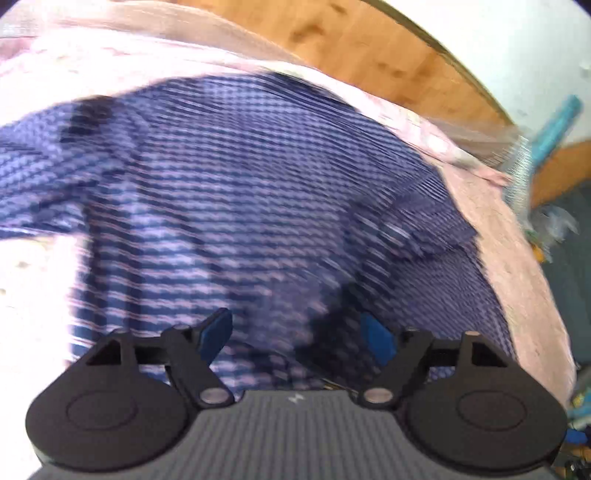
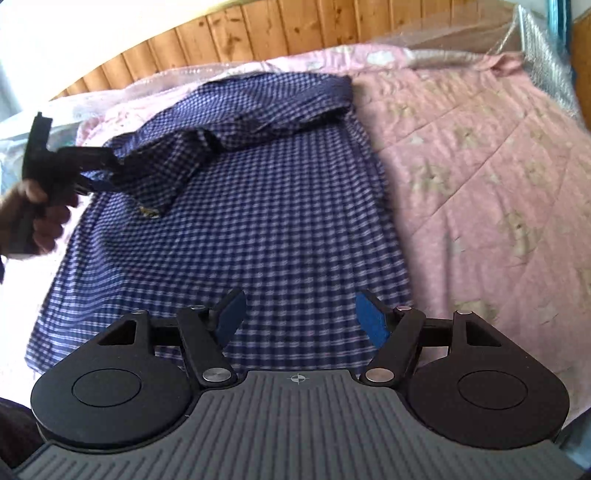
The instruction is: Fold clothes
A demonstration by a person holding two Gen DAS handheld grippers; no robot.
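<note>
A blue-and-white checked shirt (image 2: pixel 240 206) lies spread on a pink quilt (image 2: pixel 480 177), with a sleeve folded across its upper part. The shirt also fills the left wrist view (image 1: pixel 229 199), which is blurred. My left gripper (image 1: pixel 297 332) is open just above the shirt. In the right wrist view the left gripper (image 2: pixel 110 173) sits at the shirt's left edge beside the folded sleeve, held by a hand. My right gripper (image 2: pixel 299 314) is open and empty above the shirt's lower hem.
A wooden headboard (image 2: pixel 280 29) runs behind the bed. Clear plastic wrap (image 2: pixel 543 62) covers the bed's far right corner by a teal post (image 1: pixel 557 125). Cluttered floor (image 1: pixel 565 236) lies beyond the quilt's right edge.
</note>
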